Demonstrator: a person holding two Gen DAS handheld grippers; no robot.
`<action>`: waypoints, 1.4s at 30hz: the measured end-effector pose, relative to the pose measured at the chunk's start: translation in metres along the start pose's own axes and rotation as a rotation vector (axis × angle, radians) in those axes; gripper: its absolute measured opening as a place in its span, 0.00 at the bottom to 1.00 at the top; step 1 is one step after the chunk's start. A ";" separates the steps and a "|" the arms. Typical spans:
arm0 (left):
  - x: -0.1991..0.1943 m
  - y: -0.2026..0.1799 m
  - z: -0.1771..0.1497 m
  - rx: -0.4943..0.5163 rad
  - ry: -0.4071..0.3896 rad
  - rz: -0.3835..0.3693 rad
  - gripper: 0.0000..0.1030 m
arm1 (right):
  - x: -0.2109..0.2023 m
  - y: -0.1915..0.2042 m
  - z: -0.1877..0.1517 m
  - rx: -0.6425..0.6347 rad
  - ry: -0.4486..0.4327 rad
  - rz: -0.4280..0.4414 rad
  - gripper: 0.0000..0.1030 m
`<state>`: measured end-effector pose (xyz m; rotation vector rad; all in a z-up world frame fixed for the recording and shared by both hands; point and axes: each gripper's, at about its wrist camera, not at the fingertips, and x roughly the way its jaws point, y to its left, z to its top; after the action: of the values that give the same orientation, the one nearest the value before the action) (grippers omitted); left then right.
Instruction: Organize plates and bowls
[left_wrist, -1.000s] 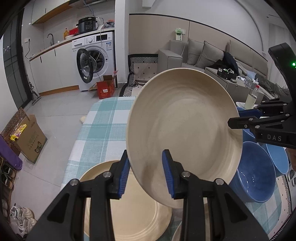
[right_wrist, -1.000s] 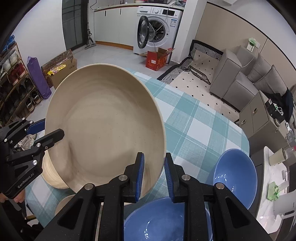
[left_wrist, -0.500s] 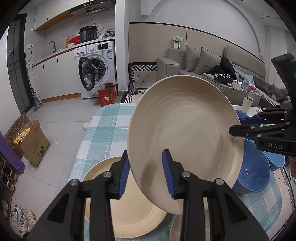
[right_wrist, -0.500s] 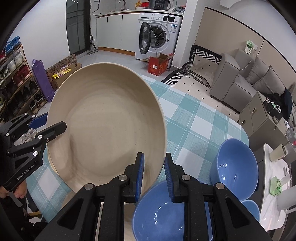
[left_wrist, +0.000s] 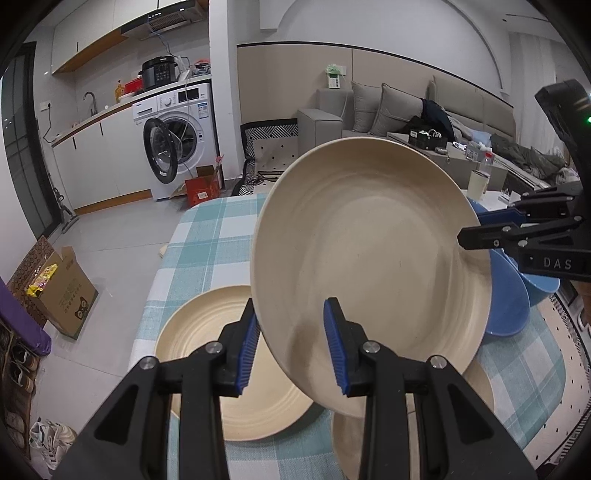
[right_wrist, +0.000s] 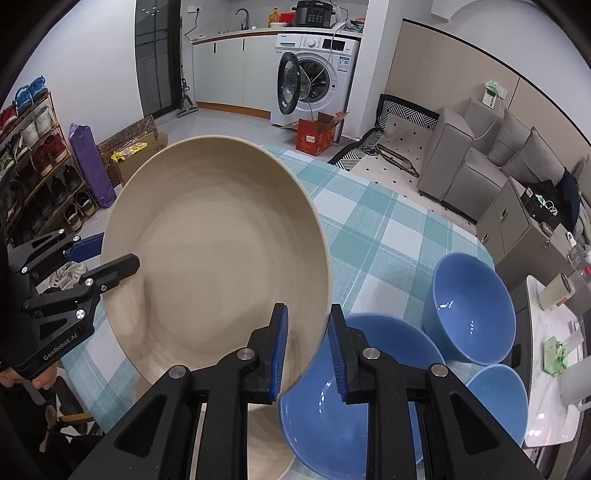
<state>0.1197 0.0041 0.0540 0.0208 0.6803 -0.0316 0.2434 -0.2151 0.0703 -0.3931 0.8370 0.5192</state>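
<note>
Beige plate (left_wrist: 369, 251) aloft, tilted, above the checked table (left_wrist: 207, 236). Left gripper (left_wrist: 291, 343) and right gripper (right_wrist: 304, 343) each clamp opposite rims, jaws narrow. Risk: uneven pull twists the plate free onto blue bowls (right_wrist: 469, 310).

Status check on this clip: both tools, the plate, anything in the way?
Left tool and right tool both clamped on the round beige plate's rim, plate tilted above the checked tablecloth. Second beige plate and blue bowls below.
</note>
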 end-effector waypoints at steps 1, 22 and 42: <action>0.000 -0.002 -0.001 0.001 0.003 -0.003 0.32 | -0.001 0.000 -0.002 0.001 0.000 -0.001 0.21; -0.014 -0.002 -0.038 -0.001 0.040 -0.026 0.32 | -0.006 0.023 -0.054 -0.012 0.022 0.050 0.21; -0.012 -0.005 -0.061 0.005 0.091 -0.051 0.32 | 0.002 0.039 -0.102 -0.013 0.076 0.088 0.21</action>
<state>0.0720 0.0016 0.0146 0.0096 0.7721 -0.0821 0.1608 -0.2362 0.0015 -0.3911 0.9277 0.5949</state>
